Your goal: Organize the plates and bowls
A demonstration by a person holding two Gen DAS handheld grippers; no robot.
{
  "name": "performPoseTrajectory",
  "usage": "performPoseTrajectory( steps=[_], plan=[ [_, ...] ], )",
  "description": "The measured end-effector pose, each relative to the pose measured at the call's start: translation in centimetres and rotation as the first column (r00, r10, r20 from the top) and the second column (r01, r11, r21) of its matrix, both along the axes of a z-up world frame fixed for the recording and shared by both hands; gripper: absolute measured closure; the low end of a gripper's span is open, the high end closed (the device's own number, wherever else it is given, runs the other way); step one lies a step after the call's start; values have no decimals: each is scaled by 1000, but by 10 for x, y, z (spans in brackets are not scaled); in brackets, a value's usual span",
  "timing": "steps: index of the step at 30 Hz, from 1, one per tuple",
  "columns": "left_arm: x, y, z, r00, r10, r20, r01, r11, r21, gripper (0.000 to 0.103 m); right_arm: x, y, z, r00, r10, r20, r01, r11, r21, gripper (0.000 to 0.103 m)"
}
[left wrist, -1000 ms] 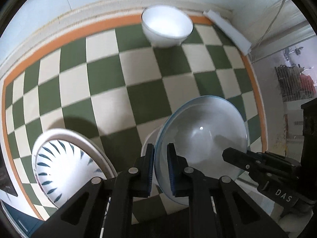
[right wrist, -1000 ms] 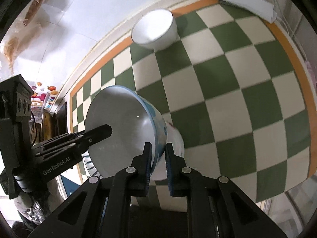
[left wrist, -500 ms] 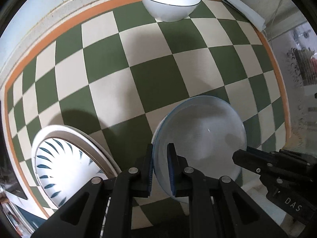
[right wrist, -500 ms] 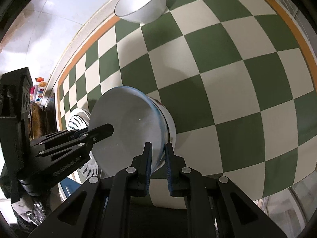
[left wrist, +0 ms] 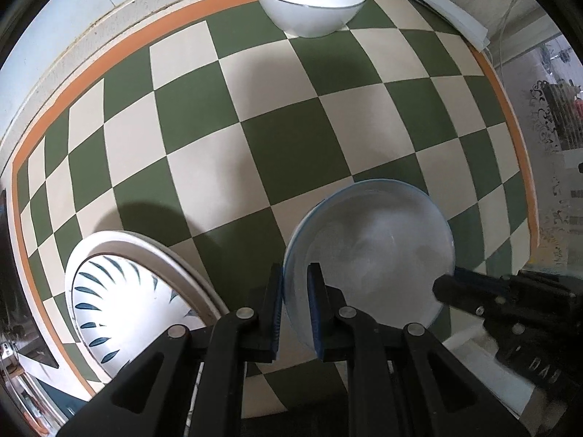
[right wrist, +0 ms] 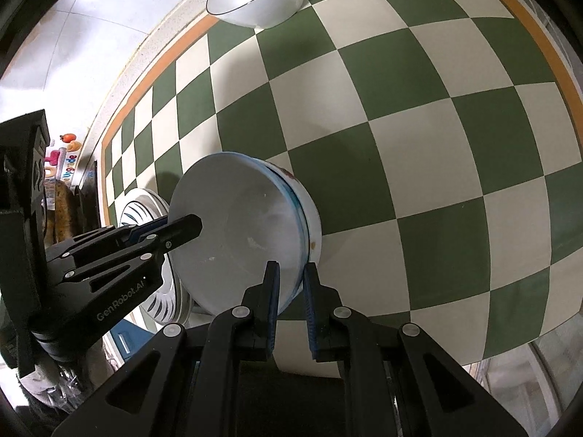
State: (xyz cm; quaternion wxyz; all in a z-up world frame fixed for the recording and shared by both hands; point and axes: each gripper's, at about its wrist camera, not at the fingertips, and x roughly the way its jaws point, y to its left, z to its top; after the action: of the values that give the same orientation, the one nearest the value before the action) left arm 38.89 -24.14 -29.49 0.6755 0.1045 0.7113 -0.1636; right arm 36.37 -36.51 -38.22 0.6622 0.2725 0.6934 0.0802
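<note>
Both grippers clamp one blue-rimmed bowl (left wrist: 371, 251): left gripper (left wrist: 295, 291) on its left rim, right gripper (right wrist: 291, 291) on the opposite rim. Bowl sits nested in another bowl (right wrist: 309, 211) on checkered tabletop (left wrist: 284, 138). Patterned plate (left wrist: 124, 302) near left; white bowl (left wrist: 309, 0) far edge.

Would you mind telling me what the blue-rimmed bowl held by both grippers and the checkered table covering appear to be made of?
Blue-rimmed bowl: most likely glazed ceramic or porcelain; its white inside is smooth with soft reflections and a thin blue edge line, though melamine cannot be ruled out.
Checkered table covering: probably a vinyl or oilcloth sheet; it lies flat, with a printed green and cream pattern, an orange border and a slight sheen.
</note>
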Motion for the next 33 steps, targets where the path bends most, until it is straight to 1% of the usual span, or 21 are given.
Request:
performPoseTrajectory(
  steps=[2, 5, 6, 7, 8, 9, 10, 11, 13, 16, 17, 19, 21, 24, 25, 27, 29, 31, 33],
  plan=[
    [6, 4, 15, 1000, 13, 16, -13, 1000, -28, 91, 3, -6, 8, 1000, -7, 10, 7, 1000, 13, 88],
    [25, 10, 46, 997, 65, 48, -60, 994, -90, 90, 14, -25, 34, 997, -52, 61, 48, 996, 70, 88],
    [36, 11, 55, 993, 96, 64, -89, 990, -113, 83, 21, -31, 43, 995, -58, 77, 52, 996, 76, 88],
    [50, 13, 63, 988, 130, 78, -119, 984, -135, 80, 30, -37, 51, 993, -68, 96, 60, 995, 80, 86],
    [61, 12, 68, 984, 154, 85, -141, 979, -151, 75, 36, -41, 56, 991, -77, 112, 67, 994, 84, 78],
    [79, 11, 72, 979, 182, 94, -165, 972, -164, 72, 52, -48, 64, 986, -86, 146, 74, 993, 88, 71],
    [93, 10, 73, 975, 198, 97, -180, 969, -168, 72, 60, -52, 67, 983, -91, 163, 77, 993, 88, 58],
    [109, 6, 72, 971, 218, 99, -199, 965, -173, 72, 78, -59, 70, 977, -103, 185, 89, 993, 81, 54],
    [138, 2, 67, 961, 254, 107, -233, 957, -174, 72, 106, -67, 68, 973, -106, 205, 93, 993, 71, 54],
    [183, -10, 44, 956, 276, 96, -261, 954, -144, 72, 153, -77, 57, 971, -113, 212, 105, 993, 47, 54],
    [192, -10, 36, 957, 275, 86, -262, 955, -136, 72, 173, -80, 50, 970, -111, 215, 106, 994, 34, 54],
    [210, -18, 16, 961, 273, 48, -266, 957, -114, 72, 197, -82, 39, 971, -108, 211, 107, 994, 17, 54],
    [221, -25, -1, 964, 266, 18, -263, 960, -99, 72, 226, -83, 21, 977, -101, 190, 103, 995, -5, 54],
    [230, -31, -26, 965, 262, -15, -262, 962, -71, 73, 249, -83, -2, 984, -91, 155, 95, 995, -14, 54],
    [230, -33, -33, 965, 261, -16, -261, 963, -60, 73, 253, -82, -9, 986, -87, 144, 90, 996, -16, 54],
    [230, -38, -44, 969, 247, -26, -248, 967, -54, 87, 261, -80, -23, 990, -80, 117, 84, 996, -29, 58],
    [228, -40, -49, 969, 244, -26, -246, 967, -61, 91, 262, -77, -31, 992, -73, 105, 77, 997, -33, 81],
    [226, -42, -48, 971, 240, -20, -241, 968, -74, 93, 262, -76, -34, 991, -74, 112, 78, 996, -32, 90],
    [224, -45, -46, 971, 237, -9, -237, 969, -74, 93, 263, -74, -33, 991, -67, 119, 72, 996, -44, 91]
  ],
)
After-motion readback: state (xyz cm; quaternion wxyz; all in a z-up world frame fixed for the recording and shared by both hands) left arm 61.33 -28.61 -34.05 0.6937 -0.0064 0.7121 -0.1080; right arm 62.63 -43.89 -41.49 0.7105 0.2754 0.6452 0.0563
